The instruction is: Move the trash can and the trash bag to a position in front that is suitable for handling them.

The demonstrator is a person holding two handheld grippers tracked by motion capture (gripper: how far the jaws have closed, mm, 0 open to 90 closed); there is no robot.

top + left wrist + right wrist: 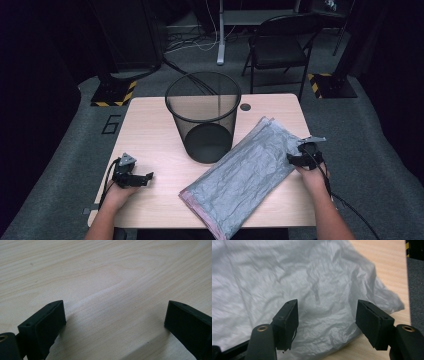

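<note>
- The left gripper rests low on the bare table, its jaws wide apart and holding nothing.
- The wire bin stands in the middle, without a liner as far as I can see; I judge the lining work is hardly begun.
- The grey bags lie flat in a stack just beside the bin.
- The right gripper is at the stack's right edge, jaws spread, not yet pinching.
- The right gripper view shows the wrinkled plastic between its jaws; the high view does not show this clearly.

Mesh bin, wooden table, chair
</note>
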